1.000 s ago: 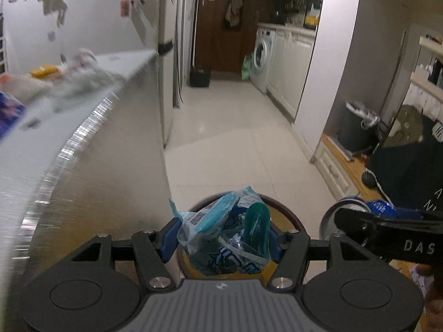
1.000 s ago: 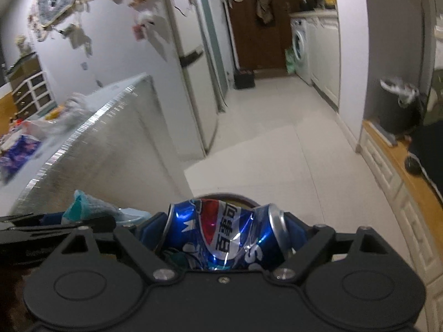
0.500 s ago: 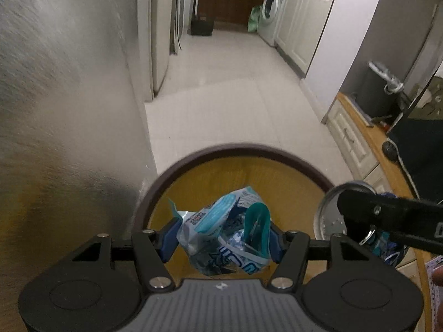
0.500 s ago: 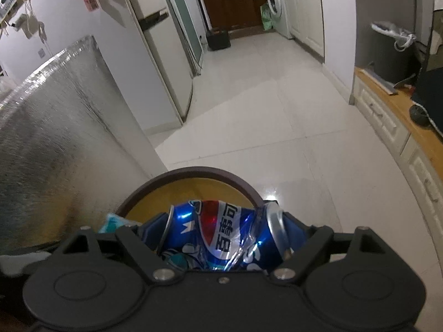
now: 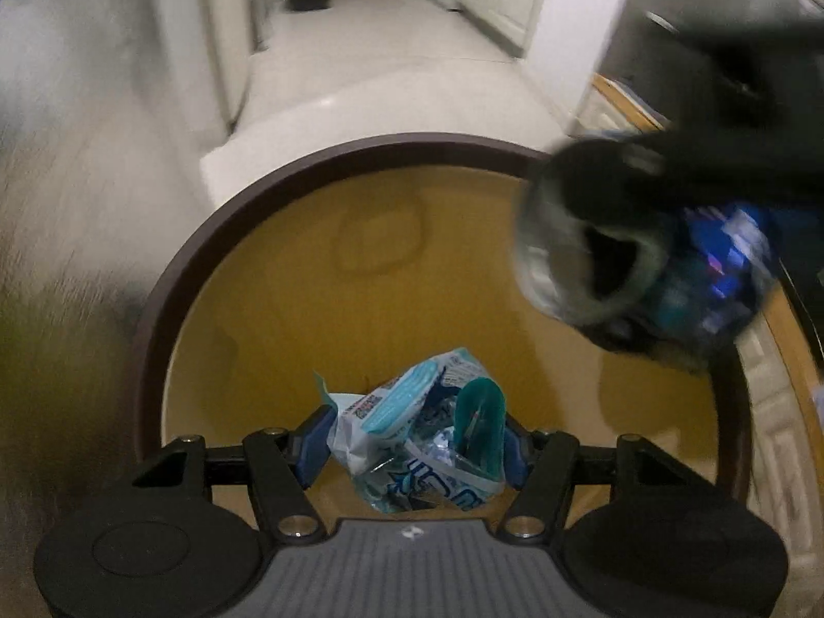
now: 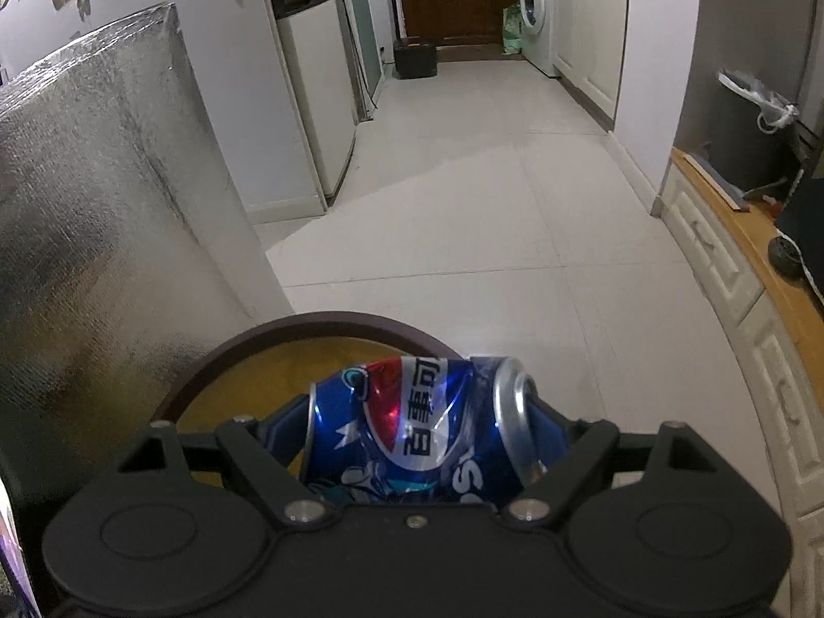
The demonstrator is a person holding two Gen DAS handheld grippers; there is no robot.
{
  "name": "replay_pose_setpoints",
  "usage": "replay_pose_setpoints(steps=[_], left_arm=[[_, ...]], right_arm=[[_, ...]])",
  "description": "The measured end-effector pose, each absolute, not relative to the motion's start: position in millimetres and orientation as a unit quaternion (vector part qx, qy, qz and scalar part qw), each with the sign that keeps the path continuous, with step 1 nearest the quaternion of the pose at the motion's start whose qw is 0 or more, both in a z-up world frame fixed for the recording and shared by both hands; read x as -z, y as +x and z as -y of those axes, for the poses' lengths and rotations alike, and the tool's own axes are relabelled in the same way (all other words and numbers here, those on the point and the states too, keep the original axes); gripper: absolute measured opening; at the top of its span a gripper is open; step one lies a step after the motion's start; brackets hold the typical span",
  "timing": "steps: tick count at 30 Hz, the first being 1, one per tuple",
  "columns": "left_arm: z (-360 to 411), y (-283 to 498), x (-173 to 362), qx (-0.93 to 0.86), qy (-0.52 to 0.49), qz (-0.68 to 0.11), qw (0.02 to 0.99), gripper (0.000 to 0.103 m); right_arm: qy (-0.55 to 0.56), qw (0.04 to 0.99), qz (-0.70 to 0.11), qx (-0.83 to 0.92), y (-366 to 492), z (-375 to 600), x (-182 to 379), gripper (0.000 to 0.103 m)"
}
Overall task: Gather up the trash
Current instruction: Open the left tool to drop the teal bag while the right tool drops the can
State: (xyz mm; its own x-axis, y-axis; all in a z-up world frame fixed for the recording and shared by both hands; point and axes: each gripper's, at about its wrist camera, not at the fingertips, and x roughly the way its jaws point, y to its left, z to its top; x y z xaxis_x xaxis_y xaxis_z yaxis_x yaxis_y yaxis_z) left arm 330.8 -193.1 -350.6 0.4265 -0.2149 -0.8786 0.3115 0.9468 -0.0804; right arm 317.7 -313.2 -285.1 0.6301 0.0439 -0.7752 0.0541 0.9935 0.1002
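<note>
A crumpled teal and white plastic wrapper (image 5: 412, 438) sits between the blue pads of my left gripper (image 5: 412, 445), which hangs over the round bin with a dark brown rim (image 5: 206, 237) and yellow inside. Its jaws are opening, though the pads still touch the wrapper. My right gripper (image 6: 417, 438) is shut on a crushed blue Pepsi can (image 6: 412, 422) above the bin's near right rim (image 6: 329, 322). In the left wrist view the can (image 5: 721, 278) and that gripper appear blurred over the bin's right side.
A tall foil-covered block (image 6: 77, 206) stands close on the left of the bin. Beyond are a fridge (image 6: 309, 77), white tiled floor (image 6: 463, 206) and a washing machine (image 6: 535, 5). A low white cabinet with a wooden top (image 6: 721, 242) and a grey lined bin (image 6: 741, 129) stand right.
Both grippers have sunk toward the round bin, which now fills the left wrist view. The right gripper with the can has swung over the bin's right rim.
</note>
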Motion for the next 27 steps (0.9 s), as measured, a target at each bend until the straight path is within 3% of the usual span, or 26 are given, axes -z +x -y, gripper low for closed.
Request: replay_pose_setpoints(steps=[7, 11, 17, 27], left_arm=[[194, 321, 339, 0.193, 0.042, -0.491, 0.848, 0.067], [188, 310, 337, 0.2, 0.049, -0.492, 0.846, 0.087], [181, 292, 328, 0.202, 0.065, -0.497, 0.841, 0.098], [149, 258, 295, 0.189, 0.056, -0.484, 0.853, 0.102]], right_arm=[[0.059, 0.902, -0.428, 0.0, 321, 305, 285, 0.086], [0.064, 0.9, -0.43, -0.003, 319, 306, 286, 0.086], [0.08, 0.895, -0.438, -0.009, 319, 301, 289, 0.086], [0.08, 0.871, -0.482, -0.044, 326, 288, 305, 0.087]])
